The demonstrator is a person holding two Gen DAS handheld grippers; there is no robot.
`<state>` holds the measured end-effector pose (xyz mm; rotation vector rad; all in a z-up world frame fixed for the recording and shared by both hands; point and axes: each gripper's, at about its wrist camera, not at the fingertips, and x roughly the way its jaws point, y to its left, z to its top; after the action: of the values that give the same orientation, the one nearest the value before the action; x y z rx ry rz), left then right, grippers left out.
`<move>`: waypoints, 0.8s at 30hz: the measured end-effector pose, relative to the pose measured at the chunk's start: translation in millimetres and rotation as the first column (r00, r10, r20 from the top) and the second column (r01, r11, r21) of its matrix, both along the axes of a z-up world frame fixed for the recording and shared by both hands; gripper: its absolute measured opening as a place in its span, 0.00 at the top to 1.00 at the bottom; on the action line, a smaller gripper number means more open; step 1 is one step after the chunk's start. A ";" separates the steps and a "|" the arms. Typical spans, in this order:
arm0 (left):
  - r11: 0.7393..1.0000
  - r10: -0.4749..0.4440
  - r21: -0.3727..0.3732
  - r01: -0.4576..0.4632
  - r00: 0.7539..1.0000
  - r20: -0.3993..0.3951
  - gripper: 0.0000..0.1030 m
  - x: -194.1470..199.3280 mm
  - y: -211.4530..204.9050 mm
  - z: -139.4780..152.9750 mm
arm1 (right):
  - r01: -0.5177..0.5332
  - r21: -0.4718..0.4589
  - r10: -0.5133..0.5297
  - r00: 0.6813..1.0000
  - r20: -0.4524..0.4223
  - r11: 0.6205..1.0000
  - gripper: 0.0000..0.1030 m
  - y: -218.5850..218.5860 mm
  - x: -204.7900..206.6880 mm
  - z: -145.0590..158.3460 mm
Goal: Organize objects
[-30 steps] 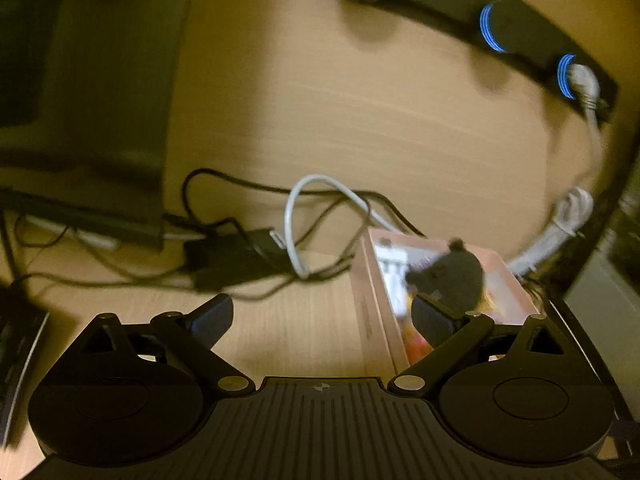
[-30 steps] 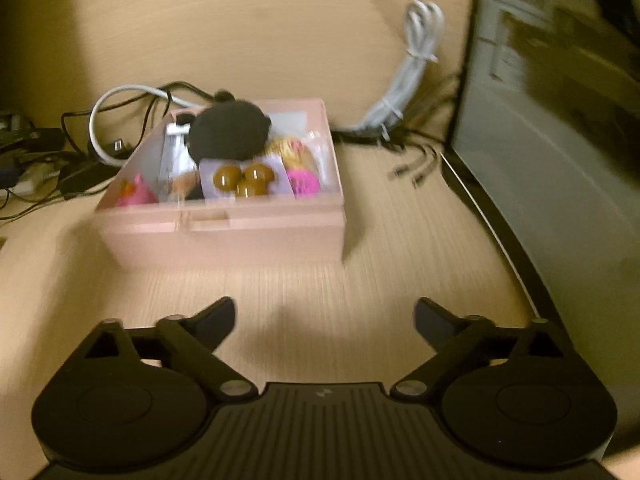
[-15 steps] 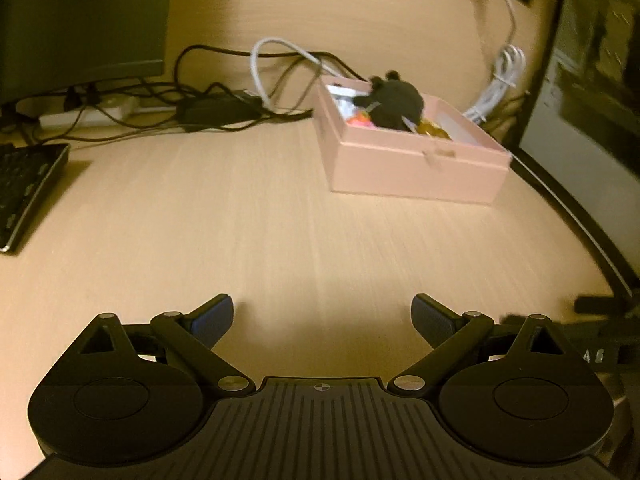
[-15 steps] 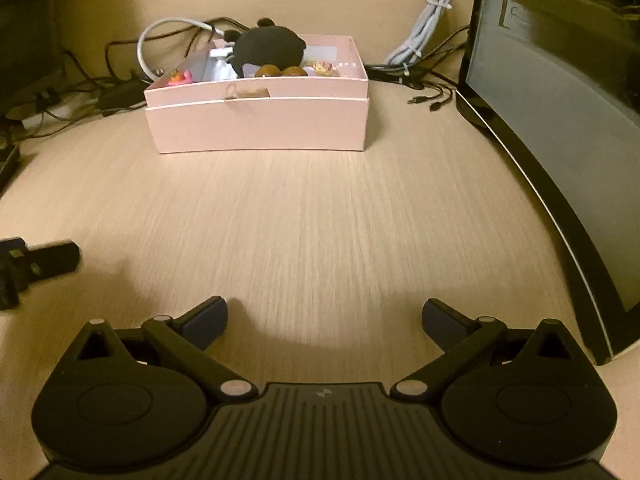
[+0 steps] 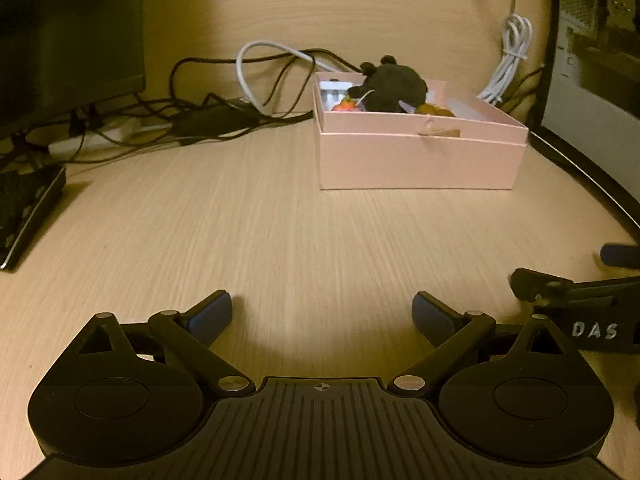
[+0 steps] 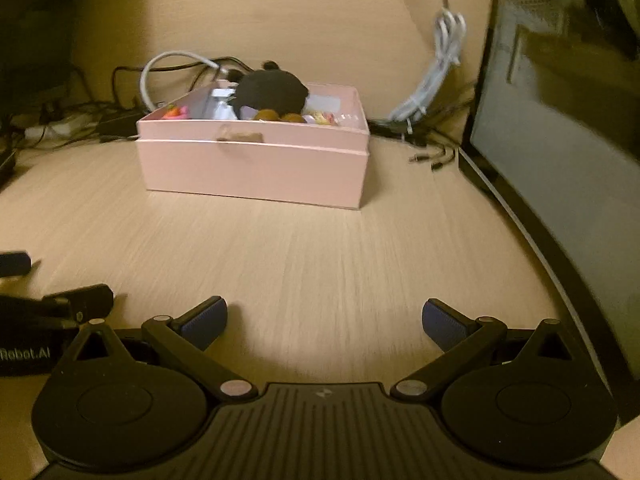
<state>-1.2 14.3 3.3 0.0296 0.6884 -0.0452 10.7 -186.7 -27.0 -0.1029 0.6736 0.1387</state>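
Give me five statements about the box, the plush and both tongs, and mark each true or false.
1. Both the left tongs and the right tongs are open. True.
2. The black plush lies on the desk beside the box. False: it sits inside the box.
3. The box is lidded. False: it is open on top.
4. A bundled white cable lies right of the box. True.
5. The left tongs hold a toy. False: they hold nothing.

The black plush hides much of my pink box's contents. My keyboard is cut off at the left frame edge. My right view is motion-blurred.
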 end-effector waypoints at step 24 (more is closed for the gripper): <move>0.999 0.036 0.001 -0.036 0.999 -0.002 0.01 18.9 -3.6 -1.6 | 0.018 0.055 -0.016 1.000 -0.024 0.998 0.00 -9.5 12.0 -4.0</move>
<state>17.7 10.6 1.8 0.0178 0.6913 -0.0105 22.8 -196.2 -31.0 -0.0424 0.6940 0.1422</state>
